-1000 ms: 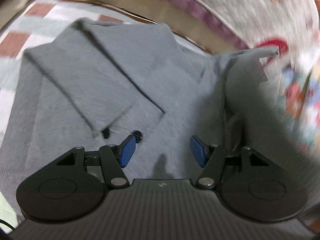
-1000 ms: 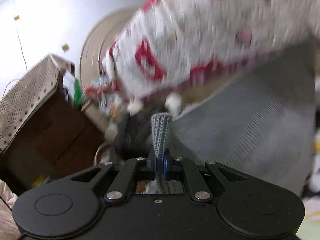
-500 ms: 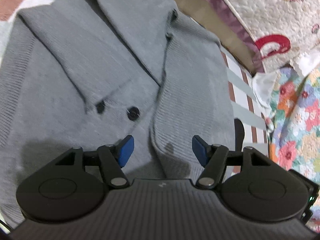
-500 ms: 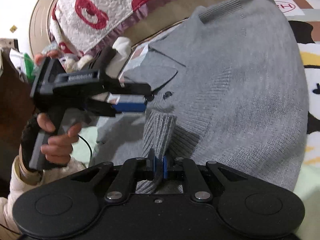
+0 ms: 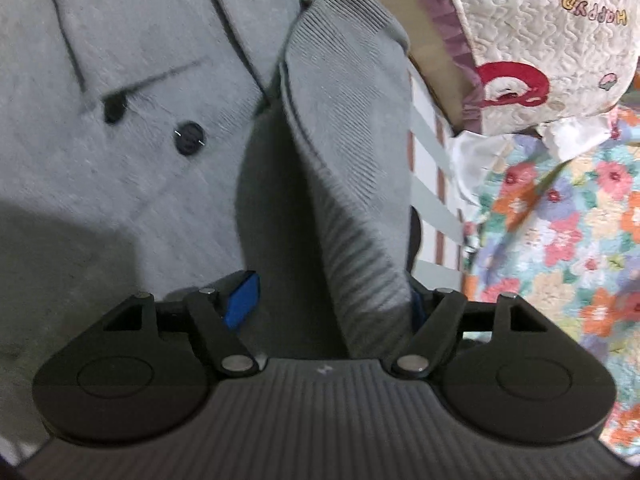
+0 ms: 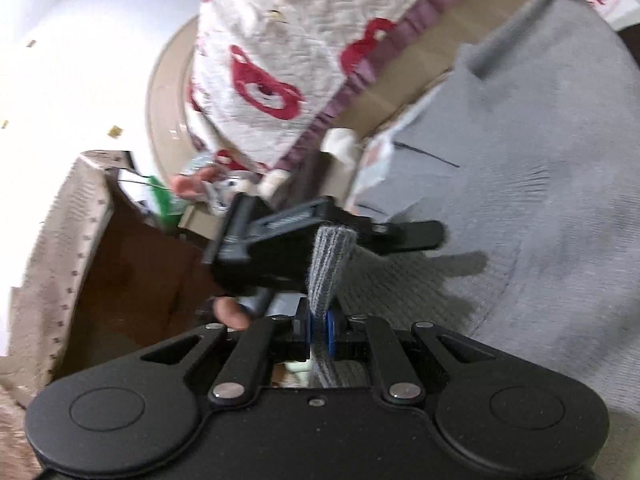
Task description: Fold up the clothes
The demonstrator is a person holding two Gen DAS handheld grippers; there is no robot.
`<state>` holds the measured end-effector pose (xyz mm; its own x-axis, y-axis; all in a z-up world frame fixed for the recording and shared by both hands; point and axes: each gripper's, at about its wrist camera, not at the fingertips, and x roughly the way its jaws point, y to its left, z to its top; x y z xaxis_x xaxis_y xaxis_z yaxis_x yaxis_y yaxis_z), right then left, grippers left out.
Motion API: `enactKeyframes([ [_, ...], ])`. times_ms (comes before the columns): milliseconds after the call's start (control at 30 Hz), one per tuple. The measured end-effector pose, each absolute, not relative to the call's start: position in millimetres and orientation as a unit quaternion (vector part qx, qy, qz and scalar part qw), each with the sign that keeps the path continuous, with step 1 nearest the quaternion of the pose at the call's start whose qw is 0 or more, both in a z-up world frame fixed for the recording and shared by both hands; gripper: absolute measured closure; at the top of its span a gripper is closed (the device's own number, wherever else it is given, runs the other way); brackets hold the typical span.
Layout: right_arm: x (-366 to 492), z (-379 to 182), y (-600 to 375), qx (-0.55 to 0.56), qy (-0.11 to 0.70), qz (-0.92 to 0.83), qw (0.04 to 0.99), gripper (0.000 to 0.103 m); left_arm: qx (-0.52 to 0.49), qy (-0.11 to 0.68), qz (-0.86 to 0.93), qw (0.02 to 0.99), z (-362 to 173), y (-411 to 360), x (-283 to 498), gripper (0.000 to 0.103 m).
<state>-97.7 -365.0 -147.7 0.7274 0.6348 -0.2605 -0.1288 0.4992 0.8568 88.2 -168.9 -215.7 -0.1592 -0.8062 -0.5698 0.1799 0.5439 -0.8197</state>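
Observation:
A grey knit cardigan (image 5: 140,60) with lapels and dark buttons (image 5: 189,138) lies spread on the bed. Its ribbed sleeve (image 5: 352,208) runs down between the jaws of my left gripper (image 5: 328,300). Those jaws are opening: the sleeve rests against the right finger, while the blue left pad (image 5: 242,294) stands apart from it. In the right wrist view my right gripper (image 6: 320,330) is shut on the ribbed cuff (image 6: 330,256), which sticks up from the pads. The left gripper (image 6: 432,236) shows just beyond the cuff, over the cardigan (image 6: 540,200), held by a hand (image 6: 228,312).
A white quilt with red bears (image 5: 540,40) is heaped at the bed's far side. A floral cover (image 5: 560,248) lies to the right, past a striped sheet (image 5: 428,184). In the right wrist view an open cardboard box (image 6: 120,264) stands at the left.
The left gripper has dropped closer to the cardigan and its jaws stand wider, with the sleeve now between them. The right gripper has kept its hold on the cuff while rolling.

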Motion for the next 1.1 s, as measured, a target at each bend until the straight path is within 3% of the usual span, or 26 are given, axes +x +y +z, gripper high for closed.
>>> enactKeyframes([
  [67,-98,-143,-364,0.434,0.286,0.244,0.819,0.093,-0.248,0.634,-0.414,0.604,-214,-170,85,0.034],
  [133,-99,-144,-362,0.426,0.296,0.244,0.820,0.093,-0.233,0.614,-0.435,0.617,-208,-175,81,0.073],
  [167,-98,-144,-361,0.418,0.307,0.240,0.820,0.093,-0.212,0.594,-0.455,0.629,-200,-179,79,0.097],
  [267,-97,-135,-369,0.393,0.336,0.226,0.826,0.089,-0.169,0.539,-0.480,0.671,-179,-186,68,0.098],
  [333,-97,-117,-389,0.372,0.339,0.218,0.836,0.079,-0.160,0.536,-0.469,0.684,-177,-186,68,0.098],
  [367,-97,-107,-399,0.362,0.341,0.213,0.841,0.064,-0.148,0.542,-0.458,0.690,-180,-186,69,0.098],
  [400,-92,-93,-414,0.333,0.352,0.204,0.850,0.056,-0.129,0.550,-0.444,0.696,-183,-188,69,0.098],
  [567,-16,-52,-470,0.192,0.450,0.066,0.870,0.055,-0.086,0.587,-0.403,0.696,-200,-199,69,0.095],
  [633,24,-50,-482,0.137,0.477,-0.018,0.868,0.050,-0.085,0.590,-0.404,0.694,-204,-199,70,0.091],
  [767,80,-71,-504,0.096,0.463,-0.063,0.879,0.049,-0.102,0.592,-0.416,0.683,-208,-196,71,0.091],
  [900,99,-112,-522,0.095,0.460,-0.062,0.881,0.048,-0.066,0.578,-0.422,0.695,-205,-197,64,0.094],
  [1100,112,-183,-578,0.251,0.420,-0.094,0.867,0.042,-0.046,0.578,-0.432,0.691,-207,-198,62,0.095],
])
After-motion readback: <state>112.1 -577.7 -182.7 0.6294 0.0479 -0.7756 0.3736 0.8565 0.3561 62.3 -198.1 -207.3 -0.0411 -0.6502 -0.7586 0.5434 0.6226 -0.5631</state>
